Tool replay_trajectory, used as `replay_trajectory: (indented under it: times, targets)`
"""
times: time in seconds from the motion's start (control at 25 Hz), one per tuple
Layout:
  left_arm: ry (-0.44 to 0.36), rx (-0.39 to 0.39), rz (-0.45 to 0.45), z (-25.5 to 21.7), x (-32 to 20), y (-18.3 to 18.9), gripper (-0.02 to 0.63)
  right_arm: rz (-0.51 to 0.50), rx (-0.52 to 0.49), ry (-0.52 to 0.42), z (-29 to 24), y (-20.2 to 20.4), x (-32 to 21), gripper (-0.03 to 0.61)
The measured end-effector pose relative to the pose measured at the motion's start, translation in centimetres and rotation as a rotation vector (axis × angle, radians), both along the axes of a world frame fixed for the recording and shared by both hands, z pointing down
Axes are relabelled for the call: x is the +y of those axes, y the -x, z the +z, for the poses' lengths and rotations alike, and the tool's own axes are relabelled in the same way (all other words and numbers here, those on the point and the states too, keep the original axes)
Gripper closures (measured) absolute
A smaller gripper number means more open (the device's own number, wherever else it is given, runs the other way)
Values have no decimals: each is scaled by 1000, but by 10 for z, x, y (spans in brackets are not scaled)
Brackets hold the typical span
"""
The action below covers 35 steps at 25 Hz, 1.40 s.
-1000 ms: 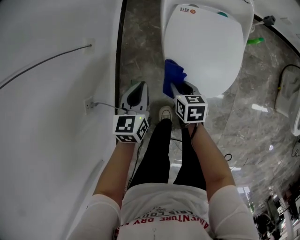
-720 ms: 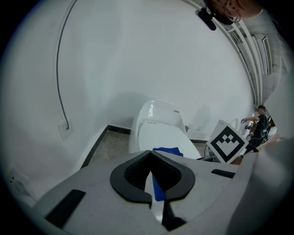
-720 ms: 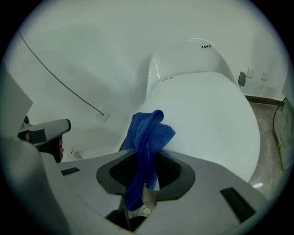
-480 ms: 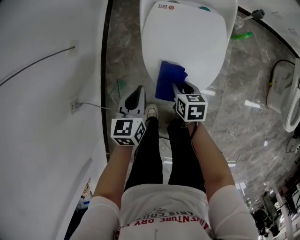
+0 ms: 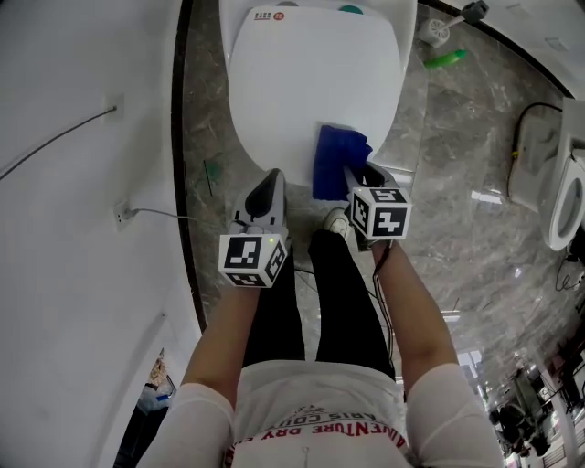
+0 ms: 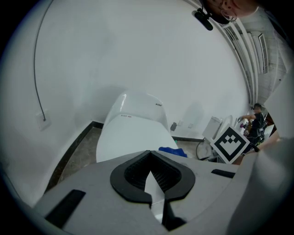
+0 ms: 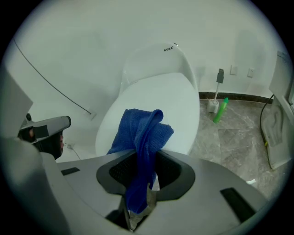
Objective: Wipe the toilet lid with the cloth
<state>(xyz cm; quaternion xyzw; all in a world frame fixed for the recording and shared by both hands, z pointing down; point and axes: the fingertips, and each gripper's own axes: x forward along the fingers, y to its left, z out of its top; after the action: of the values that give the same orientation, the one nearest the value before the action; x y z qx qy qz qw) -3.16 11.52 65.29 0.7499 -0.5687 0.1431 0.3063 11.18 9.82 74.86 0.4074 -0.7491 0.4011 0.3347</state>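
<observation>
The white toilet lid (image 5: 306, 87) is down, at the top middle of the head view. A blue cloth (image 5: 336, 161) hangs from my right gripper (image 5: 355, 174), which is shut on it over the lid's near right edge. In the right gripper view the blue cloth (image 7: 142, 137) runs up out of the jaws and droops in front of the lid (image 7: 156, 110). My left gripper (image 5: 267, 189) is shut with nothing in it, beside the lid's near left edge. The left gripper view looks over the lid (image 6: 133, 137), with the cloth (image 6: 172, 150) at its right.
A white wall (image 5: 73, 183) with a cable and a socket (image 5: 120, 216) runs along the left. A toilet brush (image 5: 448, 23) and a green bottle (image 5: 451, 58) lie on the marble floor at the right of the toilet. A second white fixture (image 5: 562, 196) stands at the far right.
Both grippers have moved toward the toilet. The cloth has gone from the lid's left edge to over its near right part. The toilet has slid left in the head view.
</observation>
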Motion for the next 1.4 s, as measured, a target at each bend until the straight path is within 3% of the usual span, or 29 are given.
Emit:
replay_trajectory:
  times: [0.4, 0.64, 0.88, 1.16, 1.4]
  targets:
    - [7, -5, 54, -3, 1, -54, 607, 99, 86, 41, 11, -81, -1, 474]
    - [-9, -5, 77, -28, 0, -70, 607, 144, 93, 37, -19, -111, 6, 476]
    - [-42, 39, 38, -108, -8, -63, 607, 194, 32, -88, -131, -109, 4, 476]
    - [-177, 46, 58, -254, -29, -34, 607, 281, -27, -307, -306, -91, -15, 476]
    - [-342, 15, 53, -388, -50, 4, 607, 321, -40, -518, -454, -81, -36, 476]
